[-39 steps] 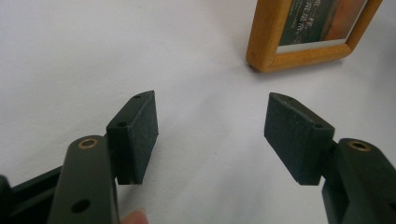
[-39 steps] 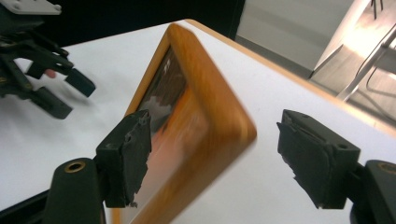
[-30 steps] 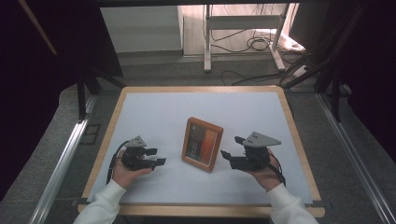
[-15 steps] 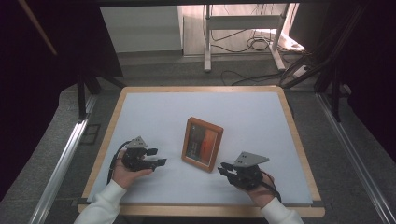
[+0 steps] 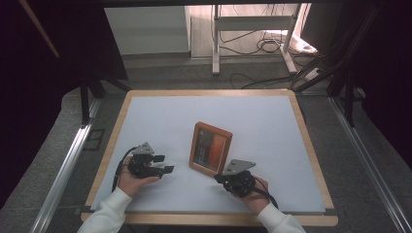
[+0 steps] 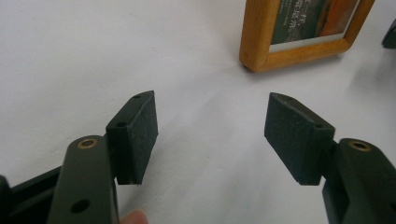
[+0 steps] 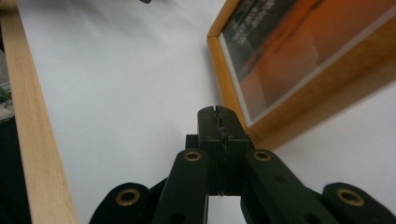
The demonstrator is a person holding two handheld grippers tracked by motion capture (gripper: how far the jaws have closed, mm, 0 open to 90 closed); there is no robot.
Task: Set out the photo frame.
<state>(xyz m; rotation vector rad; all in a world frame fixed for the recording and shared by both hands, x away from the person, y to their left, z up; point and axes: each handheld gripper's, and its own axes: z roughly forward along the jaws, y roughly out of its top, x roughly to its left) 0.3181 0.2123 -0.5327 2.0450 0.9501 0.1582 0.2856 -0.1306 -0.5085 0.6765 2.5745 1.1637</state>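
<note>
Picture frame (image 5: 210, 148) lies flat mid-surface; we judge the right gripper (image 7: 218, 116), jaws together at its 6 o'clock corner, should part before gripping, while the left gripper (image 6: 210, 135) waits with jaws apart.

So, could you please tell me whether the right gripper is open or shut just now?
Shut. In its own view the right gripper has both jaws pressed together with nothing between them, beside the picture frame.

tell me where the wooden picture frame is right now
In the high view the wooden picture frame lies flat near the middle of the white tabletop, between the left gripper and the right gripper.
</note>
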